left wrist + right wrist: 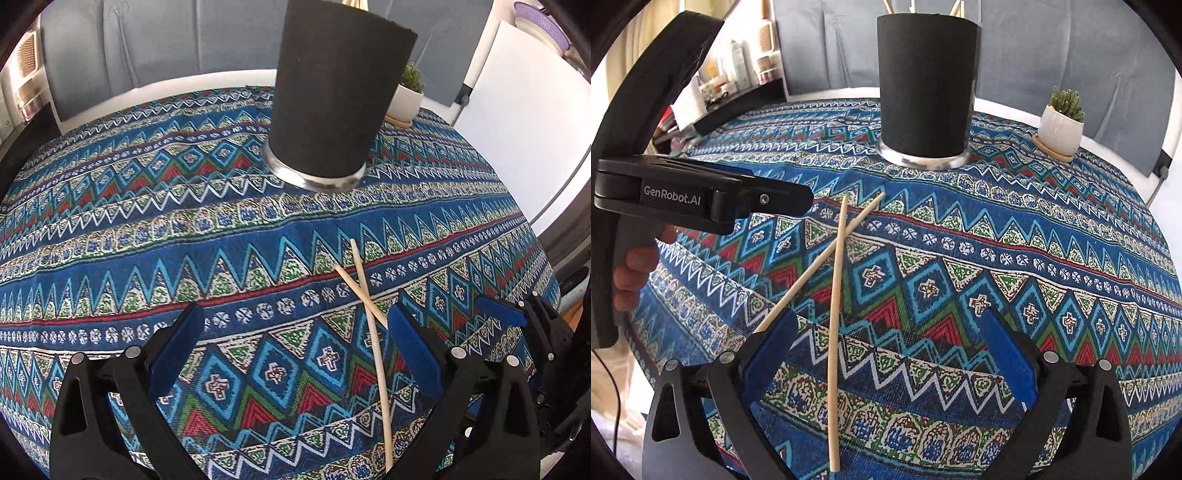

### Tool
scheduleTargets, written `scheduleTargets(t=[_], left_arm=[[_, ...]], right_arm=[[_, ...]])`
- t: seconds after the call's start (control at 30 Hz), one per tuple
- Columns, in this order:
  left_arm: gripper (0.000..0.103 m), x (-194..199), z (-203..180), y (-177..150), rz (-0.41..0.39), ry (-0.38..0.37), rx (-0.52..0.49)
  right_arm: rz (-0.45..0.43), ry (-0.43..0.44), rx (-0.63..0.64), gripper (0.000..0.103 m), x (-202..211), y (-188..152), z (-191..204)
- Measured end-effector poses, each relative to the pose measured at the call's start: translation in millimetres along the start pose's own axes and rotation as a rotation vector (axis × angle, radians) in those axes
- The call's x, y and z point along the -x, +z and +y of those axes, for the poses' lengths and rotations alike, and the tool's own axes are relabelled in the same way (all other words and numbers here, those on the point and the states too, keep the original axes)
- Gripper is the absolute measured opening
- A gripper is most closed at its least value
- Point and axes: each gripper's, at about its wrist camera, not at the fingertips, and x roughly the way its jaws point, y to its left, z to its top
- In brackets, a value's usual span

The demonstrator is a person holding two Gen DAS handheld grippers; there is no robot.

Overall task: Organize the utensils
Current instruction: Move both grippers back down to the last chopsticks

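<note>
Patterned blue cloth covers the round tabletop, with grey upholstery behind it. Toward the far edge stands a black cylindrical holder on a shiny base, and pale stick tips poke above its rim, so some utensils seem to be stowed already; how many I cannot tell. A small potted succulent sits near the far right edge.

Two loose chopsticks lie crossed on the cloth toward the near edge, so I judge these two are what is left to put away. The right tool hovers over them, fingers spread and pinching nothing. The left tool is likewise spread and empty just beside them.
</note>
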Motion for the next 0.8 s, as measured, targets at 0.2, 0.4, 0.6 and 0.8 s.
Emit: scheduleTargets(t=[0.2, 0.4, 0.6, 0.8], left_arm=[[0.097, -13, -13, -6, 0.047, -0.008, -0.046], [0.097, -21, -20, -13, 0.068, 0.030, -0.078], [0.098, -20, -31, -25, 0.006, 0.091, -0.180], [0.099, -15, -21, -32, -0.056, 0.069, -0.185]], right_arm=[[0.028, -0.035, -0.013, 0.095, -8, -1, -11], [0.037, -0.053, -0.061, 0.095, -6, -1, -34], [0.045, -0.050, -0.056, 0.095, -10, 5, -47], [0.049, -0.030, -0.028, 0.095, -17, 14, -57]])
